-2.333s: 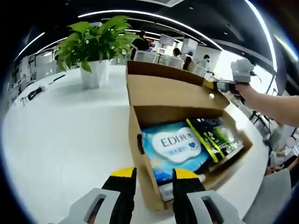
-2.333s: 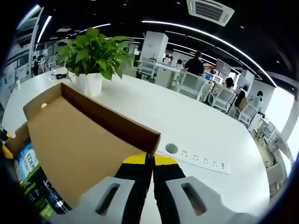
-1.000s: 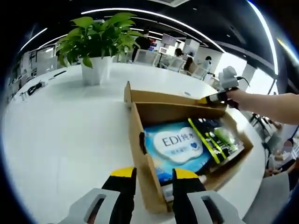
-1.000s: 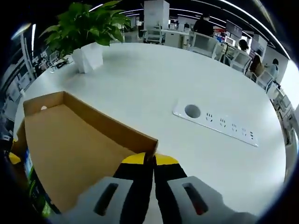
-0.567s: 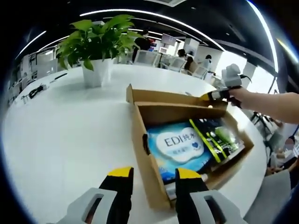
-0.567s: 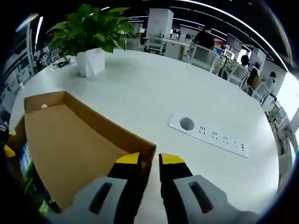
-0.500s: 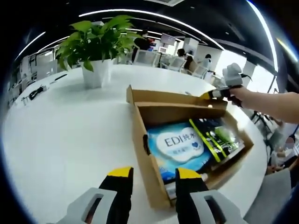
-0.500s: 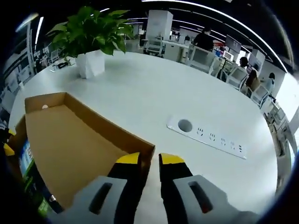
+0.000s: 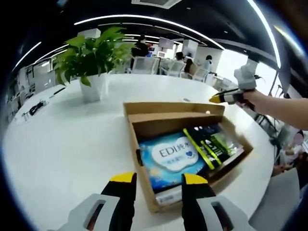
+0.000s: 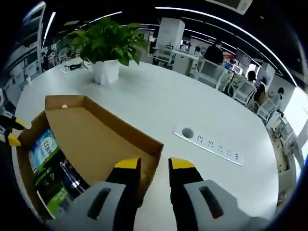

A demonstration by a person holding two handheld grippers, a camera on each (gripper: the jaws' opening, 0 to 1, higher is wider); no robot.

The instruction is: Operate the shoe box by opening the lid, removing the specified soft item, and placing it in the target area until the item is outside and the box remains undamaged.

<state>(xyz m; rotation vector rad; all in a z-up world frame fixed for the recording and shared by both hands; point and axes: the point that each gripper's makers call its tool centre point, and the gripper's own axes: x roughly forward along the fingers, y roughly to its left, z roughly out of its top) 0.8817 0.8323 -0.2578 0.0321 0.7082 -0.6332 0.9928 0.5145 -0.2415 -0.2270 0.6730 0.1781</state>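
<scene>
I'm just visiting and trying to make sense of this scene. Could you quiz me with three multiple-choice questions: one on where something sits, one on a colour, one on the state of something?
1. Where is the green potted plant in a white pot?
A. inside the box
B. on the white table beyond the box
C. on the floor

2. What colour is the large soft pack marked EDI?
A. blue
B. red
C. orange

3. How is the brown cardboard shoe box?
A. taped shut
B. crushed
C. open, lid folded back

Answers: 1 B, it stands on the tabletop past the box. 2 A, its wrapper is blue and white. 3 C, the contents lie exposed.
</scene>
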